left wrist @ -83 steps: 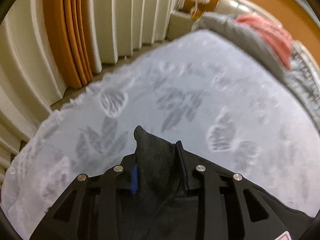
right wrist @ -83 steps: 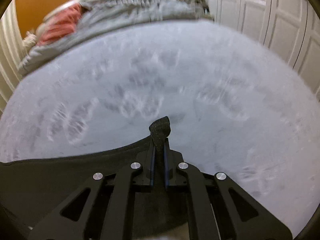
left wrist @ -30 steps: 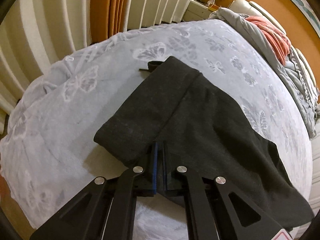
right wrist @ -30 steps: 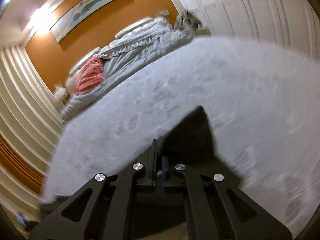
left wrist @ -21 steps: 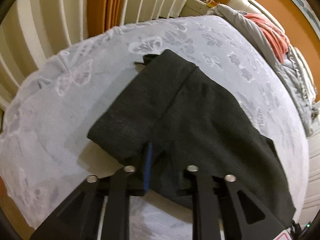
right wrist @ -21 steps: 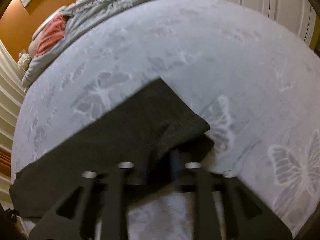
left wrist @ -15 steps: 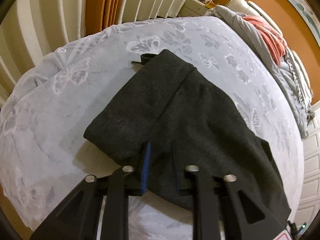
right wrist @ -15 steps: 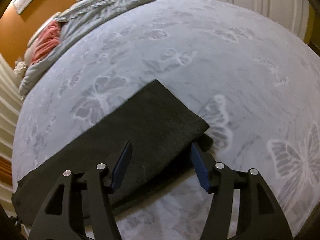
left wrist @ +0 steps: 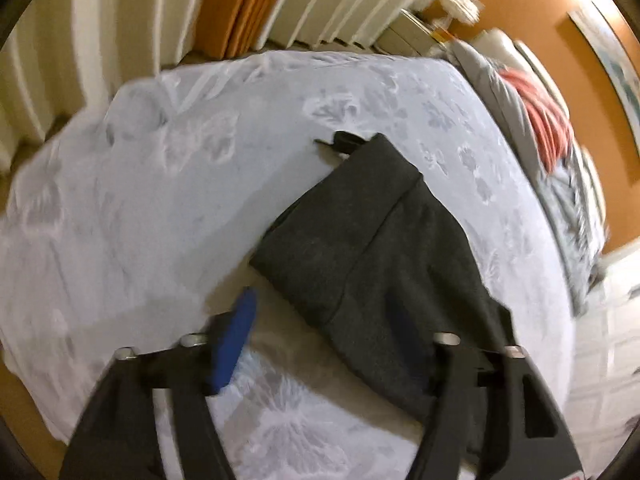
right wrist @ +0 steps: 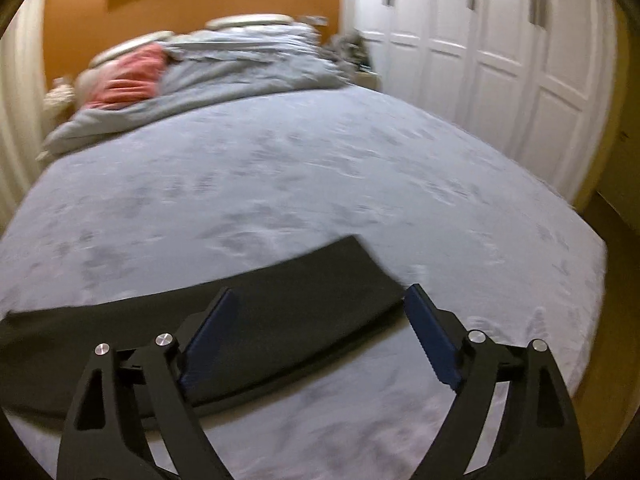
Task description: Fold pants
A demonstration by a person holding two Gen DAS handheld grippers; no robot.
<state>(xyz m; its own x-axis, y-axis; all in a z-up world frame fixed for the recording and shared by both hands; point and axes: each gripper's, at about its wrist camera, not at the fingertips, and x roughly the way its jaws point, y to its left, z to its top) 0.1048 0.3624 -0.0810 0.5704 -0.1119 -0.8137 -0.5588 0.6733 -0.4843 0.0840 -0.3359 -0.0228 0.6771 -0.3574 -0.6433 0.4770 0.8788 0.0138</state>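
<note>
The dark grey pants (left wrist: 372, 248) lie folded flat on the bed, waistband end toward the curtains, with a drawstring poking out at the far corner. My left gripper (left wrist: 324, 320) is open and empty, just above the near edge of the pants. In the right wrist view the pants (right wrist: 280, 308) stretch left across the bed. My right gripper (right wrist: 320, 308) is open and empty, its blue pads (right wrist: 430, 340) on either side of the pants' near end.
The bed (left wrist: 140, 200) has a pale grey butterfly-print cover (right wrist: 320, 184). A crumpled grey duvet (right wrist: 240, 64) and a pink blanket (right wrist: 128, 76) lie at the head. Curtains (left wrist: 240, 4) run along the left side, white wardrobe doors (right wrist: 500, 60) along the right.
Both grippers opened, let go of the pants and pulled back a little. The pants now rest folded on the bed.
</note>
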